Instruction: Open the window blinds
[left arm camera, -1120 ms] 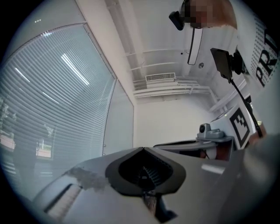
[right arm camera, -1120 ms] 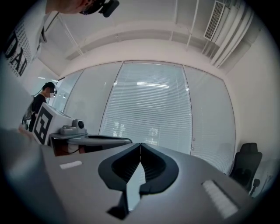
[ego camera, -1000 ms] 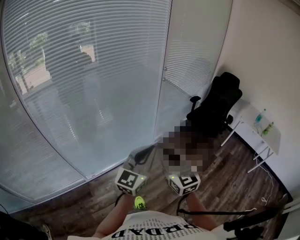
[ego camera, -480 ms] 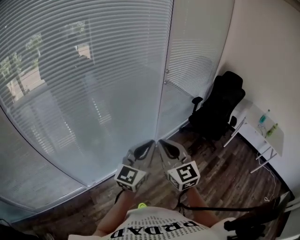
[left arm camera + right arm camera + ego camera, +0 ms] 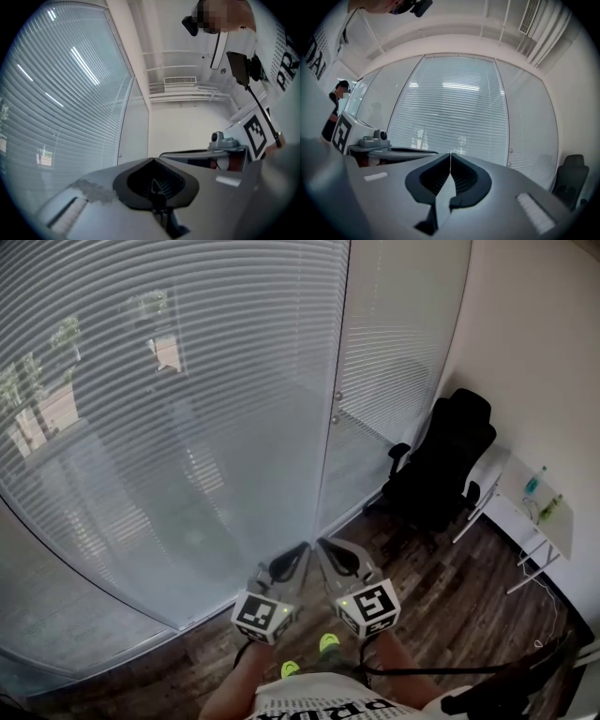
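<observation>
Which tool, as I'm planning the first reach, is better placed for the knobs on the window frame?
Probably right: the right tool sits just under the frame knobs; the left tool is beside it, farther over. Both are shut, empty.

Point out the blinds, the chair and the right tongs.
Blinds (image 5: 187, 381), head view, on the middle slats.
Chair (image 5: 455, 442), head view, on the backrest.
Right tongs (image 5: 450, 154), right gripper view, at the shut tips.

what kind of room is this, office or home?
Probably an office. Full-height glazed panels are covered by slatted blinds, a black office chair stands in the corner, and a small white desk against the wall holds a couple of bottles.
</observation>
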`<state>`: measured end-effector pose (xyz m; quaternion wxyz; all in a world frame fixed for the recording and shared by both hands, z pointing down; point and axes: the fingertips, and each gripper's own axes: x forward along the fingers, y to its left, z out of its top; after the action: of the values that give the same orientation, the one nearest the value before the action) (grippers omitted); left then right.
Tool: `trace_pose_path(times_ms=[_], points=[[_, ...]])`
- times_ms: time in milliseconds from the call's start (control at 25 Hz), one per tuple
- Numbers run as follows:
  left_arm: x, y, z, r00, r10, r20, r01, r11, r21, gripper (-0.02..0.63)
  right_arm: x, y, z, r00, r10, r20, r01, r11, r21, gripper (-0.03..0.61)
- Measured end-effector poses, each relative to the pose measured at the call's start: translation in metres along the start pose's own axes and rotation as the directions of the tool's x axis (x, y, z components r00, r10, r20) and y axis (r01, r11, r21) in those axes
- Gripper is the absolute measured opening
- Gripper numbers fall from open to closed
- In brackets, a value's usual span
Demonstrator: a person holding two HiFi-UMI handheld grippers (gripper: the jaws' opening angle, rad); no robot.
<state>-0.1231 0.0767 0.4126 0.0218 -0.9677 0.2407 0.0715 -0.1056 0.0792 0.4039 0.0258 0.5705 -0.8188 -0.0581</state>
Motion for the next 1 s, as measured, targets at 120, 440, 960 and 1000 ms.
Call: trace_pose_path(times_ms=[120,440,960,1000], points=[[0.006,0.001,0.000,1.000,0.011,0.002,-0.011,1.000,-0.004,-0.006,0.006,-0.007,0.000,1.000,0.013,-0.001,-0.013,1.000,-0.004,0.011],[0.040,0.041,0.001,0.996,0.087,0.001,-0.087,0.996,0.005,-0.006,0.051,-0.040,0.001,0.998,0.065,0.019,-0.065,0.998,-0.013,0.015],[0.171,0.100,0.006,0.992,0.127,0.009,-0.127,0.991,0.037,-0.006,0.125,-0.159,0.007,0.994,0.108,0.032,-0.107,0.994,-0.036,0.014],[0.178,0.102,0.006,0.991,0.132,0.013,-0.133,0.990,0.038,-0.006,0.128,-0.166,0.006,0.993,0.113,0.031,-0.112,0.993,-0.036,0.014]])
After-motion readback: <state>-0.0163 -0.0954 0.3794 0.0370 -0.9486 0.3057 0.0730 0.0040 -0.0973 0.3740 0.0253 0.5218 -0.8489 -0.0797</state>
